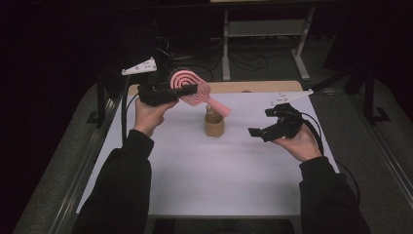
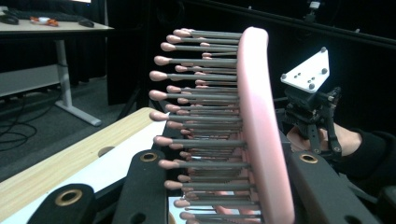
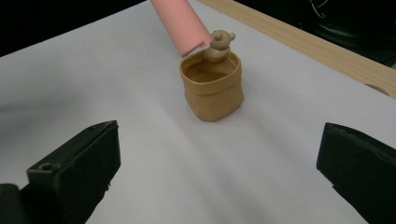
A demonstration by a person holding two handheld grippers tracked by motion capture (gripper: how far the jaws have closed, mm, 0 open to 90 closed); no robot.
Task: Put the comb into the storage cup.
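A: So, left gripper (image 1: 187, 89) first. Jaws were clamped across the head of the pink hairbrush (image 1: 191, 87), one on the bristle side, one on the smooth back. In the left gripper view the bristles (image 2: 201, 126) stuck out sideways w/ pink tips, and the pad sat among them, so I'd judge that grip a bit springy.

B: And the brush itself?

A: Held up in the air, over the far left part of the white table (image 1: 219, 180). Handle (image 3: 180, 23) slanted down twd the small tan pot (image 3: 212, 86), tip just above the rim or beside it; couldn't tell if it touched. The pot had a little bear figure (image 3: 219, 44) on its far edge, right by the handle tip.

B: Right gripper (image 1: 259, 130)?

A: Jaws wide apart, nothing betw them. Aimed at the pot from the right, well short of it, low over the table.

B: So the step was prob dropping the handle into the pot?

A: My read, yes, w/ the right coming in to steady the pot. To do it well: bring the right in level, straddle the pot's body below the folded rim, close gently since the wall looks soft and might crumple. Then tip the brush more upright so the handle goes straight down, clear of the bear.

B: Risk?

A: A slanted handle pushing on the rim could tip the pot. Also the bristle-side hold might slip if twisted fast, so slow wrist turn.
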